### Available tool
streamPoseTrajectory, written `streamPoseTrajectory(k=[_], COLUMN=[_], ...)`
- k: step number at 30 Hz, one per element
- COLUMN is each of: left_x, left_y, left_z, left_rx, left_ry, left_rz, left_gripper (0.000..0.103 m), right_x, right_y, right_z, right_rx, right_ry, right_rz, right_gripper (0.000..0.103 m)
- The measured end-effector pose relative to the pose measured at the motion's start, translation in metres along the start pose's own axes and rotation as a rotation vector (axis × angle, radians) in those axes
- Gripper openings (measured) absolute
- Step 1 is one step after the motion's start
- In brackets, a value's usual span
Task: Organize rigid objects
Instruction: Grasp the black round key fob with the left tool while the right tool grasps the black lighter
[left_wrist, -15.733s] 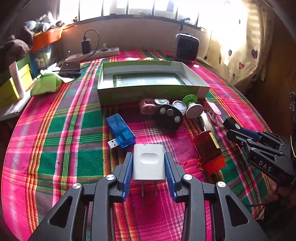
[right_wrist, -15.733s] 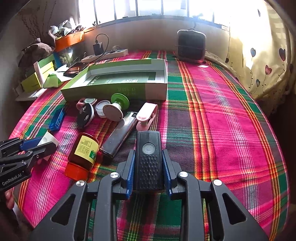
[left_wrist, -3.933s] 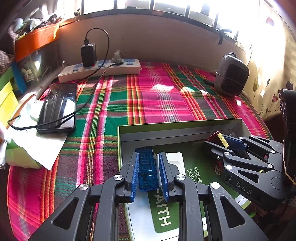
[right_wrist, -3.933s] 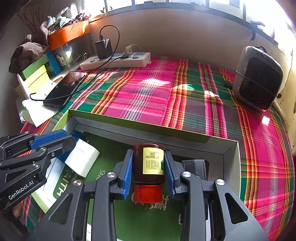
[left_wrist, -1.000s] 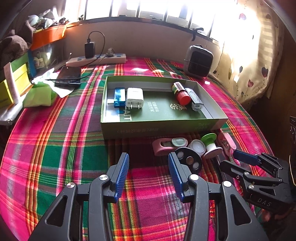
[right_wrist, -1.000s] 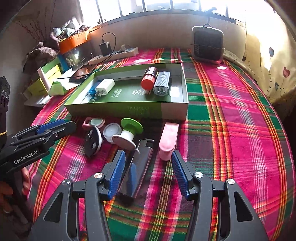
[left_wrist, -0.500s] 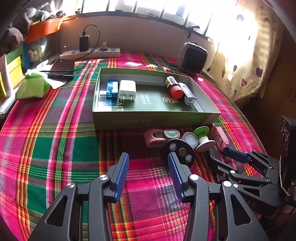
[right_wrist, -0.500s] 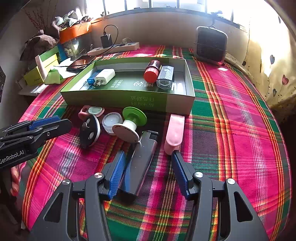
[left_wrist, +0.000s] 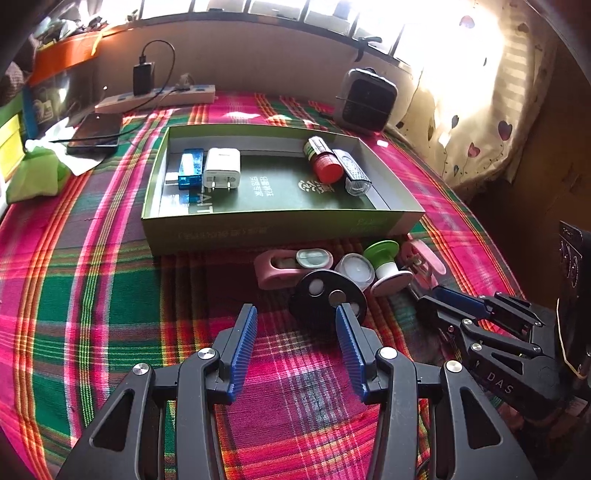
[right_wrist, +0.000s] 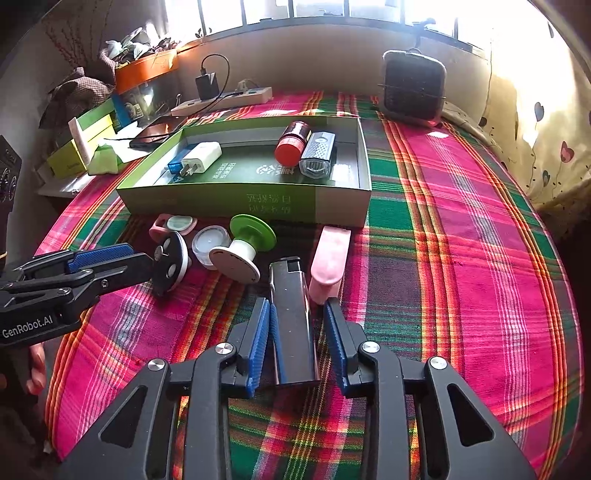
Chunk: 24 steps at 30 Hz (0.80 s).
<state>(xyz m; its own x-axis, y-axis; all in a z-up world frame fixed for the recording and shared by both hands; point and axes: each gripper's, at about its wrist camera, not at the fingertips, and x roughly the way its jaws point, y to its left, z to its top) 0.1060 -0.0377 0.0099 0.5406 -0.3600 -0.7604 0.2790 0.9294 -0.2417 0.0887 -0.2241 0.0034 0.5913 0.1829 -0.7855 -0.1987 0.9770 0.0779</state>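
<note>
Both hand-held grippers have dropped closer to the loose items since half a second ago. Now the right hand-held gripper (right_wrist: 297, 334) straddles the near end of the black lighter (right_wrist: 291, 317), its blue fingers spread on either side; whether the left pad touches the lighter I cannot tell. That lighter lies on the plaid surface (right_wrist: 461, 295), just beside a pink clip (right_wrist: 330, 262).

Over to the left, the left hand-held gripper (left_wrist: 295, 332) is released and holds nothing, its right finger tip at the edge of the black round disc (left_wrist: 328, 297). Behind the disc sit a pink case (left_wrist: 282, 267), a small clear-lidded jar (left_wrist: 354, 269) and a green-and-white spool (left_wrist: 388, 264).

Further back stands the green box (left_wrist: 258, 229), holding a blue USB tester (left_wrist: 190, 170) touching a white charger (left_wrist: 222, 170) at its left end, and a red-capped bottle (left_wrist: 323, 164) beside a black flashlight (left_wrist: 352, 173) at its right.

Beyond it are a power strip (left_wrist: 159, 99), a phone (left_wrist: 96, 133) and a small heater (left_wrist: 365, 99).
</note>
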Motion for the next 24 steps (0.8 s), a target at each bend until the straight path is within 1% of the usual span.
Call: streamPoseTrajectory(k=[2, 11, 20, 24], left_x=[0.003, 0.011, 0.018, 0.02], left_y=[-0.002, -0.011, -0.018, -0.019], left_z=[0.001, 0.005, 0.01, 0.012], left_rx=[0.008, 0.03, 0.041, 0.031], left_ry=[0.008, 0.022, 0.027, 0.023], left_rz=[0.001, 0.016, 0.034, 0.038], left_gripper=[0.044, 0.047, 0.047, 0.047], right_x=[-0.001, -0.004, -0.009, -0.01], right_y=[-0.003, -0.007, -0.016, -0.018], right_z=[-0.001, -0.004, -0.009, -0.01], right_rx=[0.007, -0.005, -0.001, -0.007], right_ry=[-0.001, -0.001, -0.002, -0.001], right_rz=[0.006, 0.016, 0.007, 0.002], right_gripper=[0.025, 0.024, 0.024, 0.024])
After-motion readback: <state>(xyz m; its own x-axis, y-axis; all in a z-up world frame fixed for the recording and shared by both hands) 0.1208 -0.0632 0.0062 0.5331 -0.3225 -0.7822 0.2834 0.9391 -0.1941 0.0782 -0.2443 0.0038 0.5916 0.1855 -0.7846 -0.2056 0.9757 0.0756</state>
